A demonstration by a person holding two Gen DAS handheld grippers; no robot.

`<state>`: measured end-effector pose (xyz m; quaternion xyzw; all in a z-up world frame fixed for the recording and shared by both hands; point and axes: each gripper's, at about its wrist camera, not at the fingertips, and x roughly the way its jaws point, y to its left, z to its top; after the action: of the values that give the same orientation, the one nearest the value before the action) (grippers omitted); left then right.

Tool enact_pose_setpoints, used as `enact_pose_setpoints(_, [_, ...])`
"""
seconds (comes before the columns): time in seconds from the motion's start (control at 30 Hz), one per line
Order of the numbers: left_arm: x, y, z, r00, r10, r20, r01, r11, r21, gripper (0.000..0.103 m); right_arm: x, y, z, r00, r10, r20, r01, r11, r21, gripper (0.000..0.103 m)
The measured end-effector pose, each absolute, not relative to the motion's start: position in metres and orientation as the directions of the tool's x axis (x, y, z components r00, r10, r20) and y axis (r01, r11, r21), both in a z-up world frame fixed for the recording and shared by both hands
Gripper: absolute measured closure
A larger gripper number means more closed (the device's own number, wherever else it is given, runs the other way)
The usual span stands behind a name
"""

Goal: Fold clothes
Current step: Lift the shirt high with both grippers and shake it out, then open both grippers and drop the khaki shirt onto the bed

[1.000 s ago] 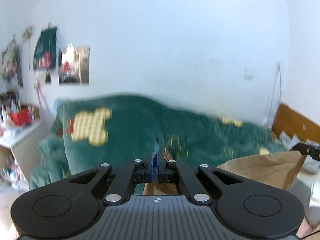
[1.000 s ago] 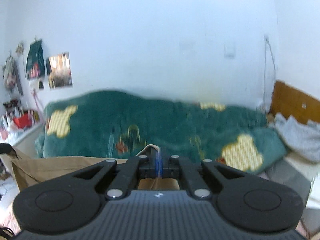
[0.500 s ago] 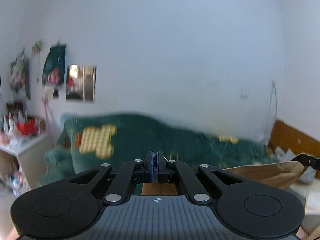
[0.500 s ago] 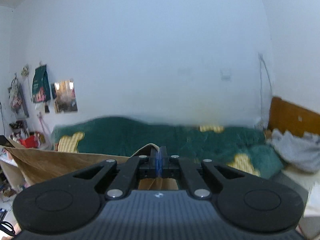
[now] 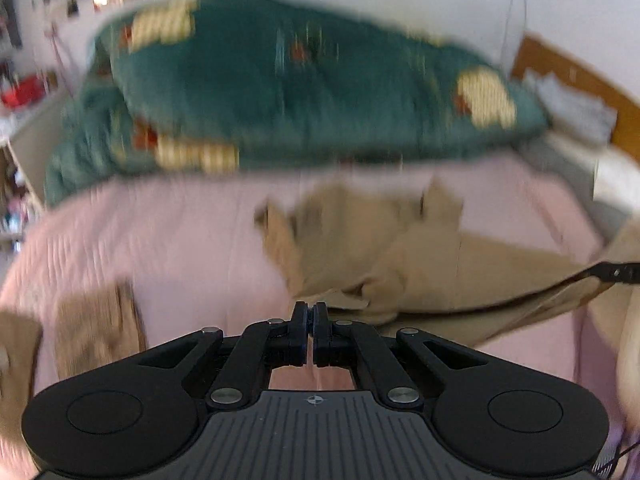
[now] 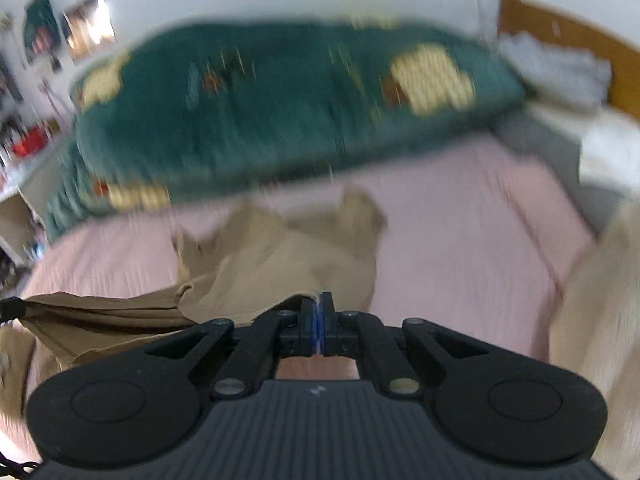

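Bedding fills most of both views: a pink bedspread [image 5: 192, 232] covers the mattress, with a dark green blanket [image 5: 304, 96] bunched along the far side against the wall. On the bedspread lies the task's thing, a tan garment [image 5: 420, 264], its far end crumpled near the middle of the bed and its near edge lifted and stretched taut between the two tools. A second tan piece [image 5: 96, 332] lies at the left edge of the left wrist view; it is too blurred to say whether it is folded.

Judging from how the cloth lies, folding is at an early stage: the garment looks not yet spread flat, no clean crease shows, and smoothing and folding seem still to come.

In the left wrist view the left gripper [image 5: 311, 312] has its jaws pressed together, the cloth's edge running in at its tips, so it appears to pinch the garment. Seen from its own camera, the right gripper [image 6: 319, 302] is likewise clamped tight, with a tan edge [image 6: 276, 276] caught at its tips. Each tool's tip shows in the other's view, at the end of the stretched hem.
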<state>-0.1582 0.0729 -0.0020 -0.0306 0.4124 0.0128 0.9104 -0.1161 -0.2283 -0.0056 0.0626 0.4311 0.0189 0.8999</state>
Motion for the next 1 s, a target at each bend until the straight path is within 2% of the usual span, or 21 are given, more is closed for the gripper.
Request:
enact_pose_setpoints(0.2, [-0.217, 0.078, -0.099, 0.523, -0.035, -0.852, -0.041, 0.997, -0.066, 0.101, -0.158, -0.222, -0.084, 0.489, 0.086, -0.868, 0.039, 0.992, 0.120, 0.101])
enact_pose_setpoints(0.4, [-0.239, 0.085, -0.158, 0.441, -0.042, -0.896, -0.030, 0.998, -0.062, 0.101, -0.183, -0.218, -0.149, 0.374, 0.060, -0.926, 0.055, 0.995, 0.087, 0.101])
enact_pose_setpoints(0.5, [-0.247, 0.091, -0.190, 0.396, -0.040, -0.918, -0.018, 0.999, -0.051, 0.097, -0.187, -0.218, -0.177, 0.287, 0.009, -0.958, 0.066, 0.997, 0.029, 0.098])
enact_pose_setpoints(0.53, [-0.248, 0.094, -0.196, 0.375, -0.044, -0.926, -0.030, 0.998, -0.059, 0.093, -0.191, -0.219, -0.180, 0.275, 0.001, -0.961, 0.060, 0.998, 0.018, 0.097])
enact_pose_setpoints(0.6, [-0.254, 0.101, -0.203, 0.352, -0.060, -0.934, -0.055, 0.995, -0.085, 0.092, -0.196, -0.219, -0.182, 0.261, -0.016, -0.965, 0.045, 0.999, -0.004, 0.095])
enact_pose_setpoints(0.7, [-0.261, 0.105, -0.187, 0.373, -0.077, -0.925, -0.066, 0.992, -0.109, 0.091, -0.194, -0.213, -0.168, 0.293, -0.040, -0.955, 0.005, 0.999, -0.040, 0.092])
enact_pose_setpoints(0.8, [-0.250, 0.104, -0.167, 0.415, -0.071, -0.907, -0.063, 0.992, -0.107, 0.082, -0.166, -0.190, -0.153, 0.379, -0.014, -0.925, -0.077, 0.996, -0.046, 0.077])
enact_pose_setpoints(0.87, [-0.234, 0.103, -0.158, 0.444, -0.062, -0.894, -0.071, 0.992, -0.104, 0.060, -0.141, -0.164, -0.146, 0.445, 0.022, -0.895, -0.150, 0.987, -0.051, 0.057])
enact_pose_setpoints(1.0, [-0.195, 0.106, -0.158, 0.446, -0.006, -0.895, -0.149, 0.986, -0.081, 0.057, -0.094, -0.096, -0.156, 0.535, 0.101, -0.839, -0.321, 0.943, -0.091, 0.046])
